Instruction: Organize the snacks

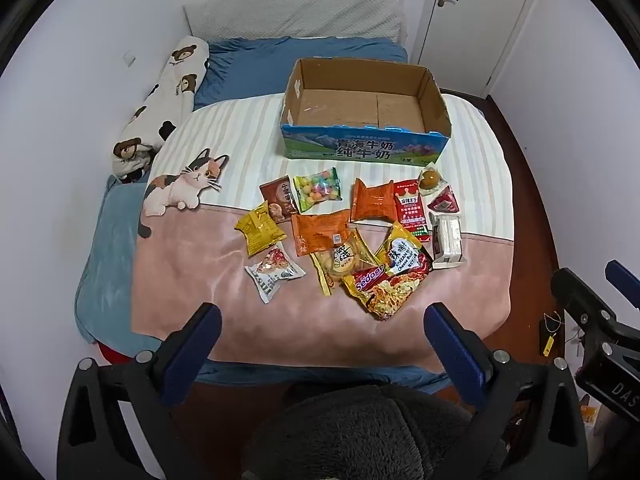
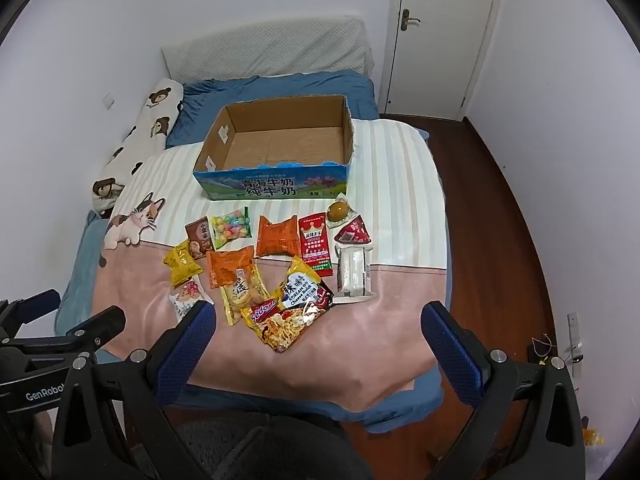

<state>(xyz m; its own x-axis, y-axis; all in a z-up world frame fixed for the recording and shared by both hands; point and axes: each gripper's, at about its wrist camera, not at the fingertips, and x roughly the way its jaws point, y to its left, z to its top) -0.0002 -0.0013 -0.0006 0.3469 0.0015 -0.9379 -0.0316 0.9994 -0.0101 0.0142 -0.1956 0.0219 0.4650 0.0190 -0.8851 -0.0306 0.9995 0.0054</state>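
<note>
Several snack packets lie spread on a bed blanket: a Sedaap noodle pack [image 1: 382,286] [image 2: 282,322], two orange packs [image 1: 320,230], a yellow pack [image 1: 258,232], a candy bag [image 1: 318,188], a red sachet [image 1: 410,210] and a white box [image 1: 448,240]. An empty open cardboard box [image 1: 366,142] [image 2: 276,184] stands behind them. My left gripper [image 1: 322,320] is open and empty, held above the near edge of the bed. My right gripper [image 2: 318,318] is open and empty, also short of the snacks. It shows at the right edge of the left wrist view [image 1: 592,312].
A bear-print bolster [image 1: 160,108] lies along the left wall. A white pillow [image 1: 296,12] stands at the head. The blanket [image 1: 180,272] has a cat print. A closed door [image 2: 440,28] and wooden floor [image 2: 500,216] are on the right. A dark fleece knee [image 1: 360,432] is below the grippers.
</note>
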